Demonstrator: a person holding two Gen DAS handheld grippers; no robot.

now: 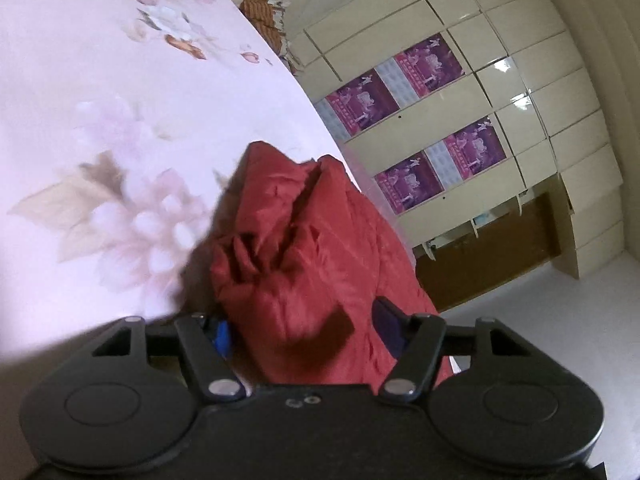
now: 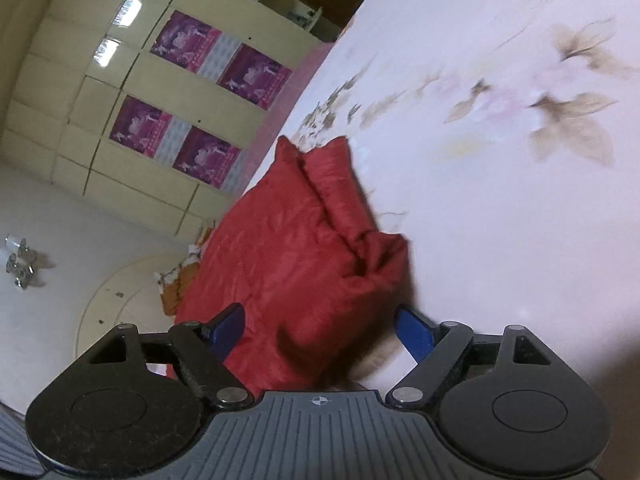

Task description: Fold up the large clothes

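A red padded jacket [image 1: 296, 248] lies bunched on a bed with a pale pink floral sheet [image 1: 100, 120], close to the bed's edge. My left gripper [image 1: 304, 332] is open, its blue pads [image 1: 386, 320] on either side of a fold of the jacket, with the red cloth filling the gap between them. In the right wrist view the same jacket [image 2: 296, 256] runs up from the gripper along the edge of the sheet [image 2: 500, 208]. My right gripper [image 2: 322, 330] is open, with its blue pads [image 2: 414, 330] straddling the jacket's near end. Whether either gripper's pads touch the cloth is unclear.
A cream wardrobe [image 1: 500, 92] with purple posters [image 1: 424, 160] stands beyond the bed; it also shows in the right wrist view [image 2: 120, 92]. A woven basket [image 1: 262, 16] sits by the bed's far edge. The pale floor [image 2: 52, 216] holds small metal objects [image 2: 18, 264].
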